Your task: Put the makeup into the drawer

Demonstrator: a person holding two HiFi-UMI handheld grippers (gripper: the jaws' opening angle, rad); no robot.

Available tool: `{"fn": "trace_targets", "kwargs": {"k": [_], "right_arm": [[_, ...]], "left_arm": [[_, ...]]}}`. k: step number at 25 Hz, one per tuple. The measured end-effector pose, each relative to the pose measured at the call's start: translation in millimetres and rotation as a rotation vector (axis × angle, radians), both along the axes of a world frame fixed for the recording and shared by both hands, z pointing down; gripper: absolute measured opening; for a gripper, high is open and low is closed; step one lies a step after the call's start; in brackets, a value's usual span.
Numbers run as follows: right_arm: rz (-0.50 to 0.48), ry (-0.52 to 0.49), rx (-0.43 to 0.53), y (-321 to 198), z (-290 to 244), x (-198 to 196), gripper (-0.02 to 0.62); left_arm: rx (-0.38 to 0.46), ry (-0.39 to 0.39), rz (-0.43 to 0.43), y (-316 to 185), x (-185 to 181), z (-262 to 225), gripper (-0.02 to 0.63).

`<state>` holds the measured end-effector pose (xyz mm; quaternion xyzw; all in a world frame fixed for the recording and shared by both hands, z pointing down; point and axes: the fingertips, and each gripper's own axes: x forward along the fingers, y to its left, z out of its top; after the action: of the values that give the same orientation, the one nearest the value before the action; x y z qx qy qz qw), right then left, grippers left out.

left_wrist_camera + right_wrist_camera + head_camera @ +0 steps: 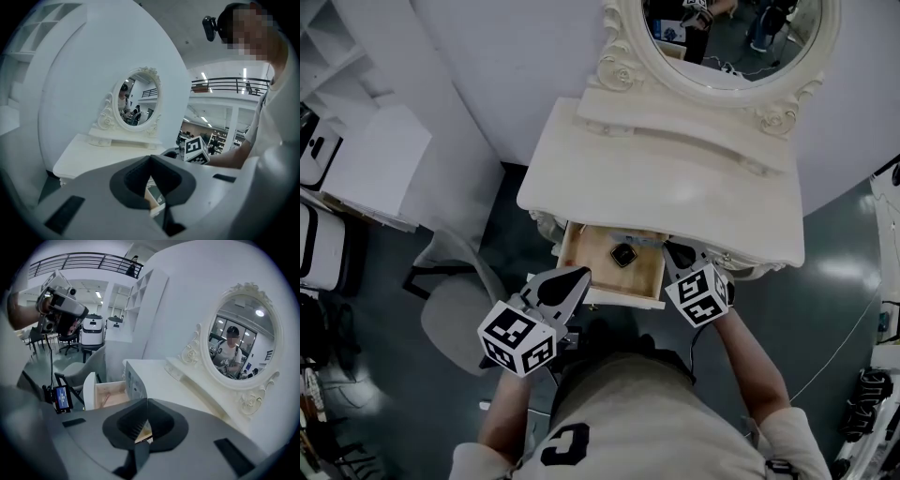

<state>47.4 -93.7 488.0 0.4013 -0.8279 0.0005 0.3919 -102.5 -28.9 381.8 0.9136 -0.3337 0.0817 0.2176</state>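
The drawer (645,274) of the white dressing table (666,178) stands pulled out. On its wooden bottom lies a small dark makeup case (623,254). My left gripper (579,276) hovers over the drawer's front left corner, jaws shut and empty. My right gripper (677,249) sits at the drawer's right side, also shut with nothing in it. In the left gripper view my left gripper (150,160) points across the tabletop (93,157) toward the right gripper's marker cube (196,150). Beyond my right gripper (147,402) in the right gripper view is the open drawer (105,394).
An oval mirror (733,37) in an ornate frame stands at the back of the table. A grey chair (455,314) is on the floor to the left, by white shelving (356,164). A small lit screen (62,398) stands near the chair.
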Motion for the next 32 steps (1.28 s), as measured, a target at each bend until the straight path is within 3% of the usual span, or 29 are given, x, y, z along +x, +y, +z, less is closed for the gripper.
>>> {"fn": "trace_targets", "kwargs": {"k": [9, 18, 25, 32], "right_arm": [[-0.057, -0.045, -0.003, 28, -8, 42, 0.025], [-0.114, -0.084, -0.078, 48, 13, 72, 0.025], [-0.131, -0.105, -0.154, 49, 35, 54, 0.025], [-0.108, -0.086, -0.167, 30, 32, 16, 0.025]], "left_arm": [[0.017, -0.016, -0.047, 21, 49, -12, 0.054], [-0.003, -0.059, -0.124, 53, 80, -8, 0.054], [-0.027, -0.072, -0.183, 67, 65, 1, 0.054], [-0.029, -0.023, -0.173, 45, 28, 10, 0.054]]}}
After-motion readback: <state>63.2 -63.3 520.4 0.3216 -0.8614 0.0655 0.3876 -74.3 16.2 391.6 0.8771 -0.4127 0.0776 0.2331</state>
